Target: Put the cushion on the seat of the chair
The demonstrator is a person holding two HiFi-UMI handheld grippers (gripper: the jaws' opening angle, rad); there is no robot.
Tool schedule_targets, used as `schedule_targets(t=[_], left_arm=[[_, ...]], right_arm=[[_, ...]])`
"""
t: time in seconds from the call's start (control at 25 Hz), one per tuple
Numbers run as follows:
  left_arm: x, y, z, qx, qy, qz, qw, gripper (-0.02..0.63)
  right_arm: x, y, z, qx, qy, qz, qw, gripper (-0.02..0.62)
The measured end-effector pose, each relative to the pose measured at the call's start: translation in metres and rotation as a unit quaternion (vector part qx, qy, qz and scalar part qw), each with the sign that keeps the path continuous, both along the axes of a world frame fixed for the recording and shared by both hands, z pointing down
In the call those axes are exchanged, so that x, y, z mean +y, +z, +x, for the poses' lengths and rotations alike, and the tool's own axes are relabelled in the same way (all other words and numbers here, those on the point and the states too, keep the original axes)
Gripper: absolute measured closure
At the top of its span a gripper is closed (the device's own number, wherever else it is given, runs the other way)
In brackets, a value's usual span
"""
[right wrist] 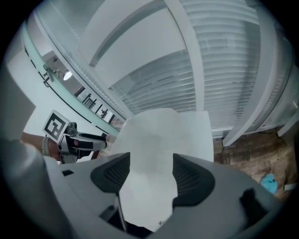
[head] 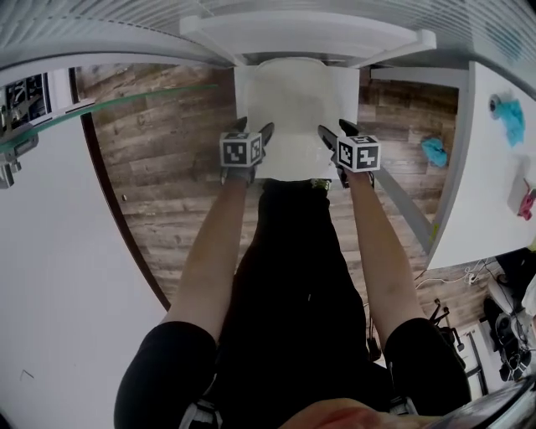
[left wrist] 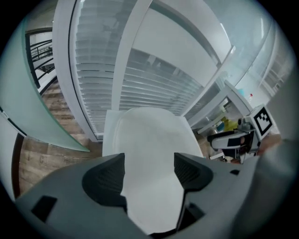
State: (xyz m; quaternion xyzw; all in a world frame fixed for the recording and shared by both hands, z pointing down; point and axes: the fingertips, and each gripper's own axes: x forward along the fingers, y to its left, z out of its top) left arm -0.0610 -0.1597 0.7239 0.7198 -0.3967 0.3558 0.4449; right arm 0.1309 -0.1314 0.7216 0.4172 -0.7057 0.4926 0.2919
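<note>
A white cushion (head: 295,117) lies flat on the seat of a white chair (head: 244,84), straight ahead of me. White on white makes their edges hard to tell apart. My left gripper (head: 254,127) hovers over the cushion's near left corner and my right gripper (head: 337,130) over its near right corner. In the left gripper view the left gripper (left wrist: 149,170) stands open, with the cushion (left wrist: 149,140) showing in the gap below, untouched. In the right gripper view the right gripper (right wrist: 151,172) is likewise open above the cushion (right wrist: 159,140). Neither holds anything.
White window frames and blinds (head: 318,25) rise right behind the chair. A white table (head: 481,184) with blue cloth (head: 509,117) stands at the right, and a teal item (head: 434,151) lies on the wooden floor (head: 159,167). A glass panel (head: 126,99) stands at the left.
</note>
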Motion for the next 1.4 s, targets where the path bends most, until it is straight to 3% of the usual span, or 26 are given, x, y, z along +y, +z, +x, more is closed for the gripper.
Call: schedule_targets(t=[0.16,0.44,0.6,0.72,0.88,1.2,1.4], left_arm=[[0.011,-0.045,0.016,0.023,0.006,0.021,0.9995,0.276],[0.021,-0.136,0.043,0.029,0.031,0.082,0.9958,0.370],[0.020,-0.179,0.052,0.020,0.027,0.104,0.9940,0.477],[0.014,-0.220,0.059,0.018,0.027,0.137,0.9901,0.564],[0.010,-0.283,0.071,0.033,0.035,0.183,0.9820,0.594],[0.013,-0.420,0.085,0.074,0.045,0.264,0.9606,0.595],[0.014,-0.506,0.090,0.105,0.053,0.322,0.9395,0.595]], right_arm=[[0.000,-0.044,-0.016,-0.010,-0.017,0.032,0.999,0.329],[-0.005,-0.137,-0.032,-0.009,-0.042,0.103,0.994,0.447],[-0.003,-0.175,-0.035,0.003,-0.040,0.117,0.992,0.545],[-0.003,-0.209,-0.039,0.005,-0.047,0.139,0.989,0.571],[-0.004,-0.268,-0.043,0.005,-0.064,0.189,0.980,0.580],[-0.013,-0.417,-0.050,-0.005,-0.083,0.303,0.949,0.580],[-0.016,-0.505,-0.056,-0.020,-0.089,0.367,0.926,0.580]])
